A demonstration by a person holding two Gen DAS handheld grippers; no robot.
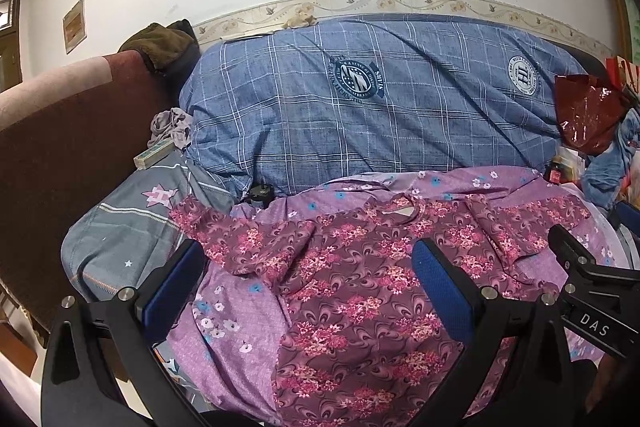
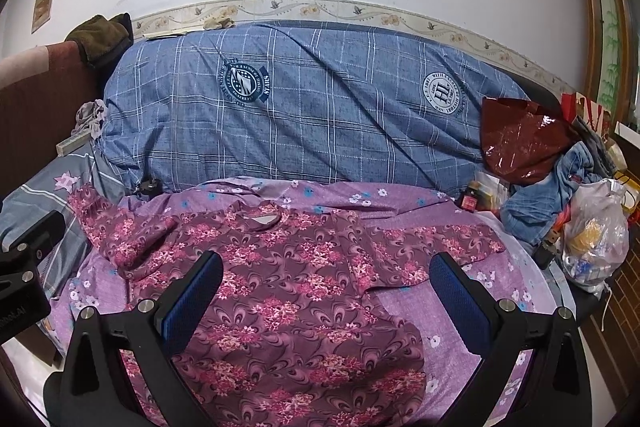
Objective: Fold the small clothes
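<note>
both grippers hang with their jaws wide apart and nothing between them: the left gripper (image 1: 308, 287) over the shirt's left half, the right gripper (image 2: 326, 291) over its middle and right half, the two just beside each other. under them the shirt (image 2: 288, 291), maroon with pink flowers, lies spread face up on the purple sheet (image 2: 460, 307), hem nearest, collar (image 2: 264, 221) away, one sleeve (image 1: 216, 227) reaching out left and the other sleeve (image 2: 432, 239) out right. no fold looks made yet, so the step seems to be the first grasp. to do it well, each gripper should pinch a single layer at a sleeve end or shoulder edge, clear of the sheet below, since the two floral fabrics are easy to catch together; the left sleeve is rumpled and would want smoothing first. beyond the collar a blue quilt (image 2: 304, 115) is piled along the wall, with a red bag (image 2: 520, 139) and clutter at far right.
</note>
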